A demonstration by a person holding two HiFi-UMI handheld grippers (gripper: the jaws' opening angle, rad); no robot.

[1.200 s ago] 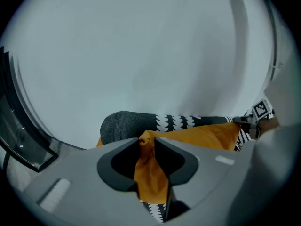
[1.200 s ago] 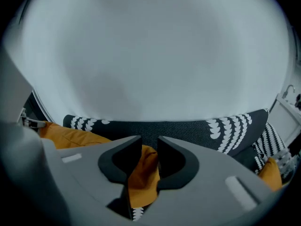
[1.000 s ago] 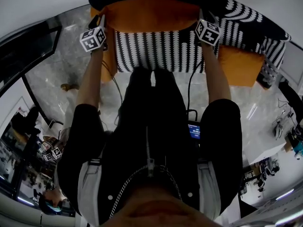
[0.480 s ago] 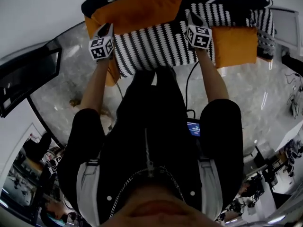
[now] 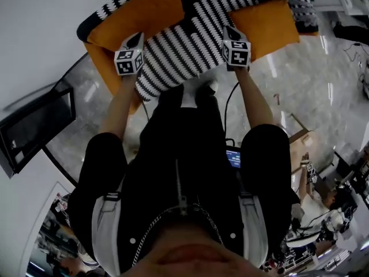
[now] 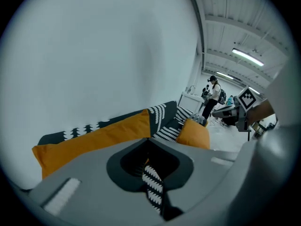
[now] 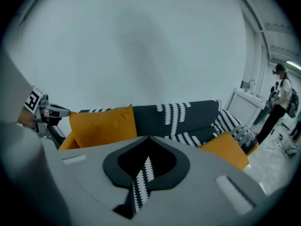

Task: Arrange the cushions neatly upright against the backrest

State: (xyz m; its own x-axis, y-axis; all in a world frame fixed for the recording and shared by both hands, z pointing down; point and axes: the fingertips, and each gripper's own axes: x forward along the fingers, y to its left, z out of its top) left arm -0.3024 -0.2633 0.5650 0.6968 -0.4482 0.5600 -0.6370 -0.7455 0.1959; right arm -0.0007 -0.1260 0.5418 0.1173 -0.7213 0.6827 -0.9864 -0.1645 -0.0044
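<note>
My left claw (image 5: 137, 39) is pressed together on the striped cushion (image 5: 184, 39). Its jaws have just been closing, and in the left gripper view a narrow fold of the black-and-white cloth (image 6: 153, 187) is pinched between them. My right claw (image 5: 229, 29) is in the same condition: its jaws have also just been closing, and a strip of the same cloth (image 7: 140, 185) is pinched between them, running down through the dark opening.

From the head view, the two claws hold the striped cushion at its two near corners, the left claw on the left one and the right claw on the right one. The cushion stretches between them, in front of my body and over the seat of the sofa (image 7: 188, 114).

The sofa is dark with white patterned bands and it stands against a pale wall (image 7: 141, 41). One orange cushion (image 7: 103, 124) stands upright against the backrest at the left end. A second orange cushion (image 7: 225, 149) is lower, near the right end of the seat, and it is tilted. Both orange cushions are apart from my claws; I touch only the striped one.
</note>
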